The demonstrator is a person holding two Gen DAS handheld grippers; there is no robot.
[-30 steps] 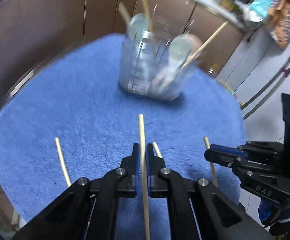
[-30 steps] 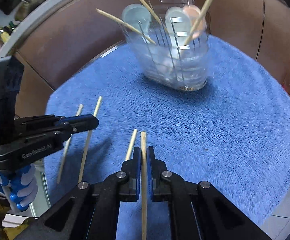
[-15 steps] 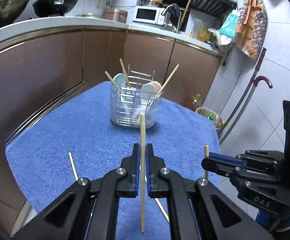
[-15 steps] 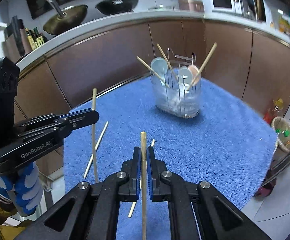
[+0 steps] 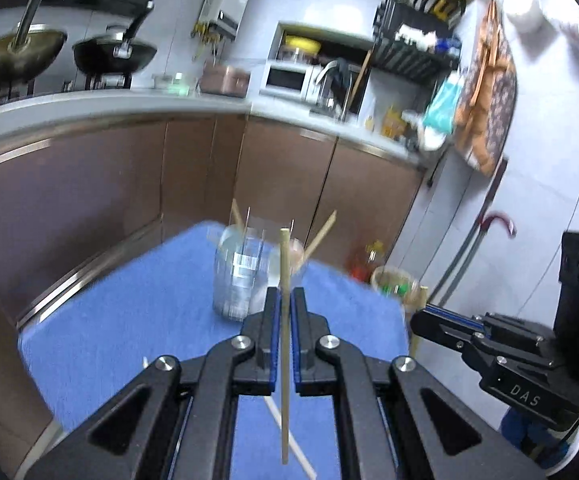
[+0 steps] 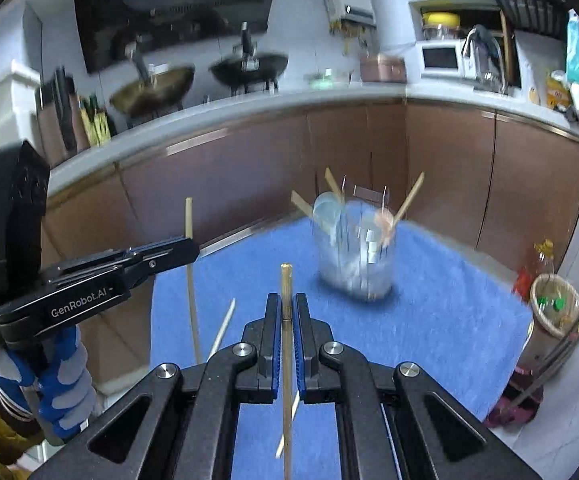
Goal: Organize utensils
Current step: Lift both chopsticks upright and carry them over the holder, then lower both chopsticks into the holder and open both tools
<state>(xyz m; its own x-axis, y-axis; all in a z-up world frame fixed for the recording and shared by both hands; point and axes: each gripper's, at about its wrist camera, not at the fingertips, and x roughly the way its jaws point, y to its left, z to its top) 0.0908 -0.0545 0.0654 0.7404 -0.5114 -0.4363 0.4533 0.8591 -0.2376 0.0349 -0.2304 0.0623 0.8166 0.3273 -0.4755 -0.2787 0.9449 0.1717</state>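
Each hand-held gripper, left (image 5: 285, 308) and right (image 6: 287, 312), pinches an upright chopstick (both raised above the blue surface (image 6: 449, 300)), holder (image 6: 355, 256) beyond.

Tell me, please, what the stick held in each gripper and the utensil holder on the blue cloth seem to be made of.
Both chopsticks look like bamboo or light wood: pale tan, matte, straight. The utensil holder looks like clear plastic or glass with thin metal wires, since the blue cloth shows through it; motion blur leaves this uncertain.
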